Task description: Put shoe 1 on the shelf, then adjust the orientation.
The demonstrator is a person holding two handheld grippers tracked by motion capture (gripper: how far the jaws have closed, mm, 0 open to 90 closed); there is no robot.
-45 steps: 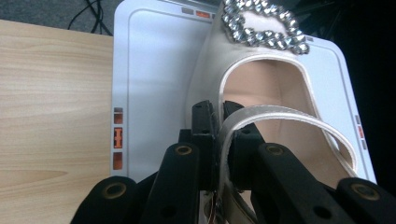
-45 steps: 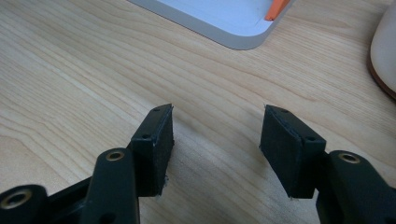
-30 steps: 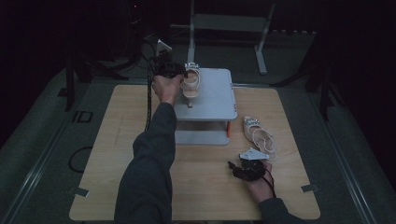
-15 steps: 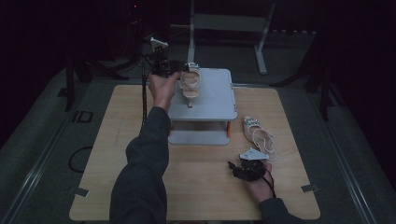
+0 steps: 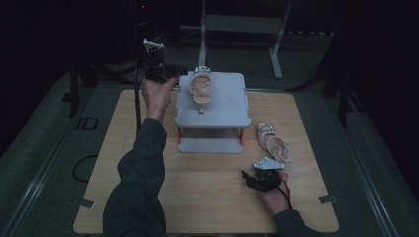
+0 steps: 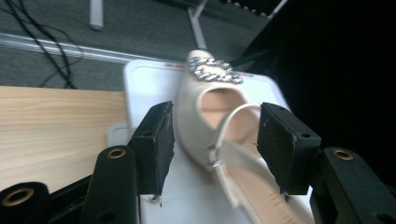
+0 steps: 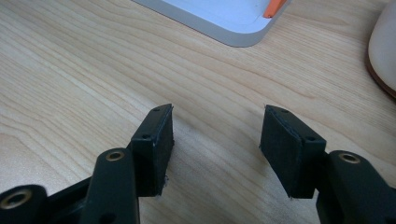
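A cream slingback shoe (image 5: 201, 86) with a jewelled toe lies on top of the grey two-tier stand (image 5: 222, 111). My left gripper (image 5: 174, 75) is at the stand's left edge, held in a hand. In the left gripper view the shoe (image 6: 205, 121) shows between the jaws of the left gripper (image 6: 217, 135), whose pads stand apart from it; the jaws have just been opening. A matching shoe (image 5: 274, 144) lies on the wooden table right of the stand. My right gripper (image 5: 253, 178) rests low on the table just in front of that shoe, and the right gripper (image 7: 215, 140) is open on nothing.
The wooden tabletop (image 5: 207, 197) has bare room in front of the stand and to its left. A black cable (image 5: 137, 106) trails from the left gripper down the table's left side. A metal frame (image 5: 237, 22) stands on the dark floor behind the table.
The left hand has drawn back to the left and slightly up from the shoe on the stand, its jaws wider now. The shoe stays on the stand. The right hand has not moved.
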